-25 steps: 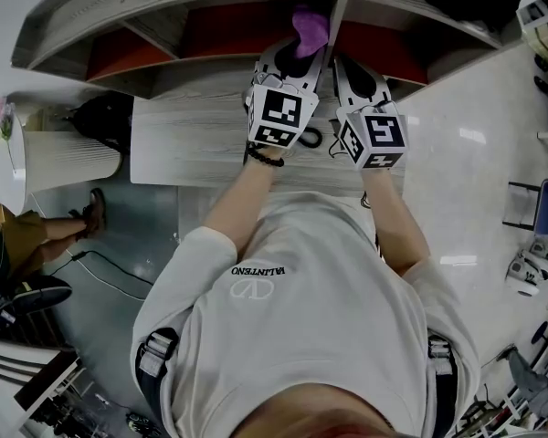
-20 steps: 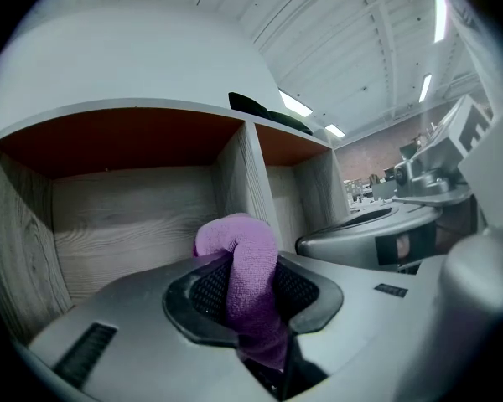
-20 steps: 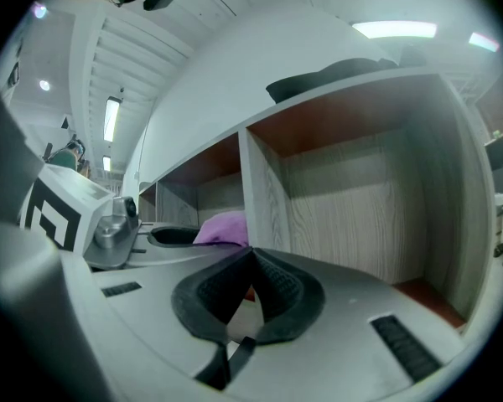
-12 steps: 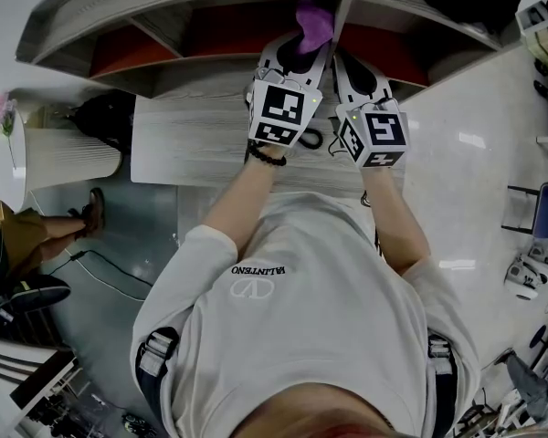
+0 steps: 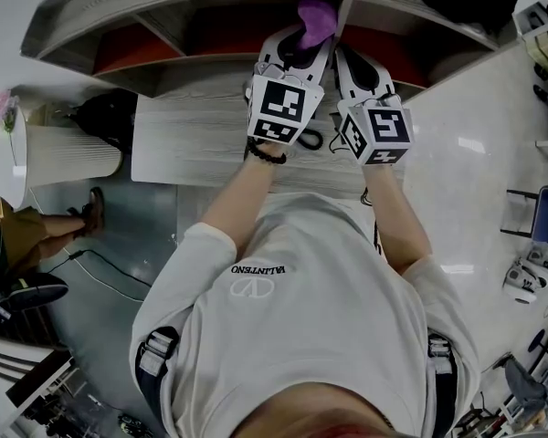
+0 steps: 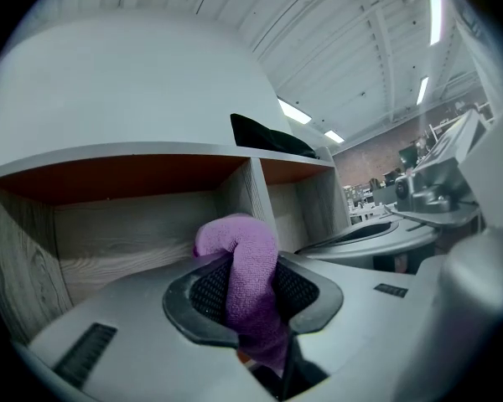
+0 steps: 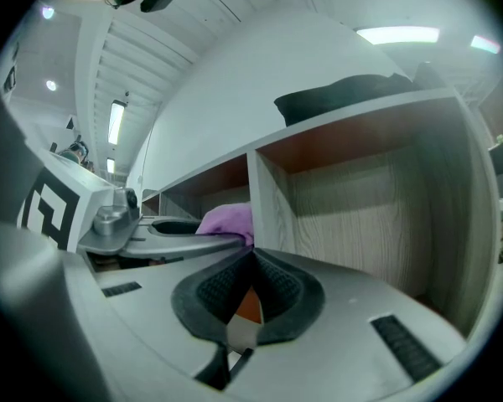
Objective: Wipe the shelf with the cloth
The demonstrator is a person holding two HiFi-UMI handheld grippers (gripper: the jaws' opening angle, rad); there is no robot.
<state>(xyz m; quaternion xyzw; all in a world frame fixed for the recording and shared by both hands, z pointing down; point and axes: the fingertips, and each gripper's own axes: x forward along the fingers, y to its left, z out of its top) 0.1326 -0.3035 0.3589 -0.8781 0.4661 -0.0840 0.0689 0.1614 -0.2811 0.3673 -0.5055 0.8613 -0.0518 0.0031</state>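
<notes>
A purple cloth (image 5: pixel 316 18) (image 6: pixel 243 283) is pinched in my left gripper (image 5: pixel 303 36) (image 6: pixel 250 296), whose jaws are shut on it; a bunched end sticks out past the tips toward the wooden shelf unit (image 5: pixel 210 35) (image 6: pixel 134 233). The cloth reaches into the middle compartment beside the upright divider (image 6: pixel 251 199) (image 7: pixel 267 208). My right gripper (image 5: pixel 352 62) (image 7: pixel 250 296) hangs just right of the left one, jaws closed with nothing between them, facing the compartment right of the divider. The cloth (image 7: pixel 226 222) shows at its left.
A dark object (image 6: pixel 272 136) (image 7: pixel 344 95) lies on top of the shelf unit. A pale wooden table (image 5: pixel 192 140) sits below the shelf. A seated person's leg (image 5: pixel 64 222) and a black bag (image 5: pixel 100 117) are at the left.
Both grippers have edged slightly up and forward toward the shelf, carrying the purple cloth a little deeper into the compartment.
</notes>
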